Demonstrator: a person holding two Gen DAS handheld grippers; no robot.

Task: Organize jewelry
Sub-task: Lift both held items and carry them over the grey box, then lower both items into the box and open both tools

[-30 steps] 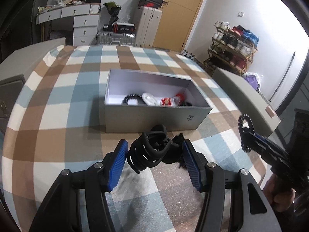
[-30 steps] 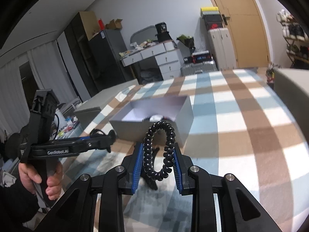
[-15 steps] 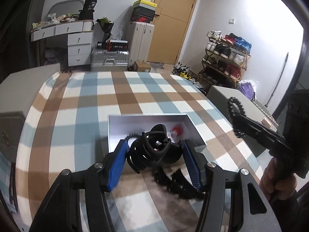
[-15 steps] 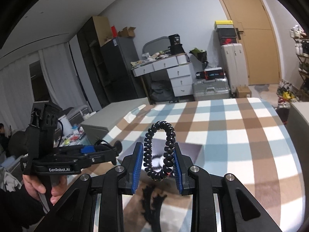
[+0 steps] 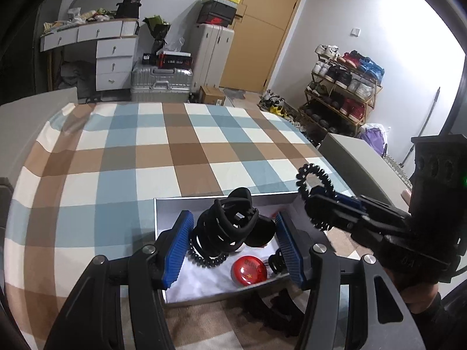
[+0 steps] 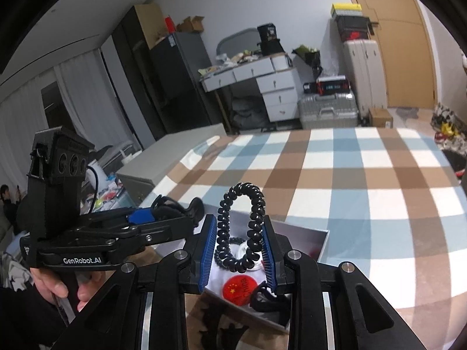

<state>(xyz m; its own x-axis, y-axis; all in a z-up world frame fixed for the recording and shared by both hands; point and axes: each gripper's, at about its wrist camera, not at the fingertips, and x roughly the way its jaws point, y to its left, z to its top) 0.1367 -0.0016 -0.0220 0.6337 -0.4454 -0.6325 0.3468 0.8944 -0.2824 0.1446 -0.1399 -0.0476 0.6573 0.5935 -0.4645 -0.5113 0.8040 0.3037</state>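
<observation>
Left gripper: clamps black plastic claw hair clip. Right gripper: pinches black spiral hair tie. Both now carried over open grey box; release pending.

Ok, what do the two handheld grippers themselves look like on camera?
Both are matte black. The left gripper and right gripper have ribbed blue pads and silver pivot bolts. The left one's side reads "GenRobot.AI" in white, with a black cable behind its boxy top. The right one's top shows a green light. A dark sleeve covers the left wrist.
</observation>
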